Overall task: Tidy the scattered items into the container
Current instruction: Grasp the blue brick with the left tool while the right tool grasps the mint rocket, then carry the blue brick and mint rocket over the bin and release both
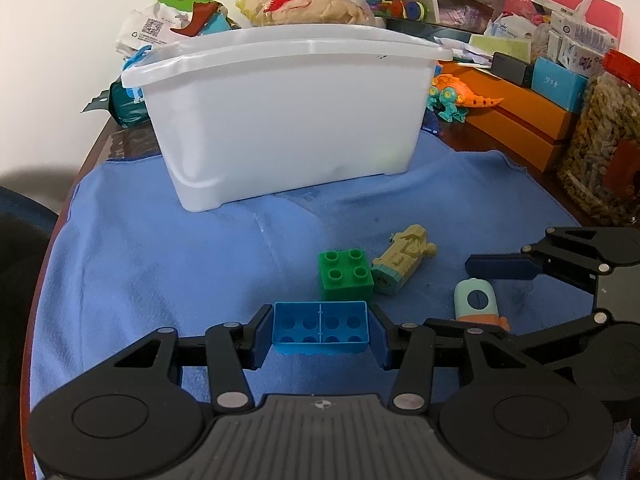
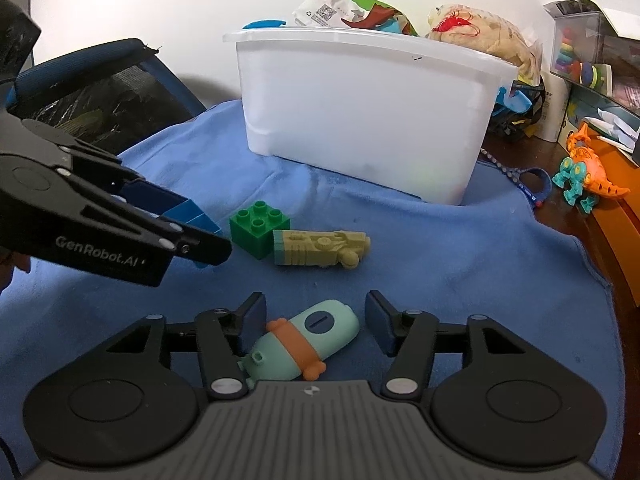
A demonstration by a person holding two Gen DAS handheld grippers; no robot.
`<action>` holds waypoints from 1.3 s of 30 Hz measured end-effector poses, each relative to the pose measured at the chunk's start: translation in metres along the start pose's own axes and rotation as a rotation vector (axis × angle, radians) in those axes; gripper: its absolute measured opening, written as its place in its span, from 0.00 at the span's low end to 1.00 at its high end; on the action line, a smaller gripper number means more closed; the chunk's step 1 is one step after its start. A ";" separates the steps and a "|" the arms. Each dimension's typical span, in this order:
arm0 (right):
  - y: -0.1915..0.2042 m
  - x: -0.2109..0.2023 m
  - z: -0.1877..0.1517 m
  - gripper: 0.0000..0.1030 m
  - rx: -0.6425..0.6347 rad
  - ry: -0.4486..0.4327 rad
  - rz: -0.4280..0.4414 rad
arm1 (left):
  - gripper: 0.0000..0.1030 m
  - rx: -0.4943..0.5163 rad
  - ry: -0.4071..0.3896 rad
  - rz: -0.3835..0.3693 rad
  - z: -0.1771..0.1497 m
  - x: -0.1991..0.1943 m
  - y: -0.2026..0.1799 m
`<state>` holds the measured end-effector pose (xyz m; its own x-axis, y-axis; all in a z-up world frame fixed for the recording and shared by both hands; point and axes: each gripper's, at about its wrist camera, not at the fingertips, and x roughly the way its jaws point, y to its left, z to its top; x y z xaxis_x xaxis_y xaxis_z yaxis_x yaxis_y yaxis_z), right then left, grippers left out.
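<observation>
A white plastic bin (image 1: 288,120) stands at the back of a blue cloth (image 1: 160,260). My left gripper (image 1: 320,330) is shut on a blue brick (image 1: 320,326), hollow side towards the camera, low over the cloth. Just beyond it sit a green brick (image 1: 346,276) and a khaki toy car (image 1: 402,266) lying on its side. My right gripper (image 2: 316,318) is open around a mint and orange toy (image 2: 308,340) that lies on the cloth; the right pad stands clear of it. In the right wrist view, the left gripper (image 2: 192,220) with the blue brick (image 2: 188,212) is at the left.
Orange boxes (image 1: 520,120), a jar of snacks (image 1: 604,152) and an orange dinosaur toy (image 2: 588,172) crowd the right side. Snack bags (image 1: 300,4) lie behind the bin. A dark chair (image 2: 100,92) stands off the table's left edge.
</observation>
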<state>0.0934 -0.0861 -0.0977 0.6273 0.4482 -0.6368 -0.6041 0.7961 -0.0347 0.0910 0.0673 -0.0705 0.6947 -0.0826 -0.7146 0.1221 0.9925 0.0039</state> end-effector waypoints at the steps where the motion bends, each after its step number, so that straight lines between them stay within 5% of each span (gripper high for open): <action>1: 0.000 0.001 0.000 0.64 -0.001 -0.002 -0.001 | 0.51 0.000 0.000 0.002 0.000 0.000 -0.001; 20: -0.003 -0.004 -0.007 0.71 0.001 -0.003 -0.006 | 0.51 0.001 0.015 0.020 -0.005 0.002 -0.002; 25: 0.001 -0.006 -0.004 0.51 -0.026 0.007 0.001 | 0.51 0.051 0.013 0.012 -0.007 -0.001 -0.011; 32: -0.001 -0.010 -0.001 0.51 -0.011 0.013 0.009 | 0.51 0.044 -0.018 0.000 0.003 -0.012 -0.010; 39: -0.009 -0.034 0.027 0.51 0.022 -0.083 -0.016 | 0.51 0.041 -0.106 -0.003 0.031 -0.039 -0.006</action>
<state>0.0907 -0.0970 -0.0549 0.6760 0.4667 -0.5702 -0.5833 0.8118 -0.0271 0.0852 0.0615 -0.0207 0.7650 -0.0969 -0.6367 0.1516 0.9879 0.0319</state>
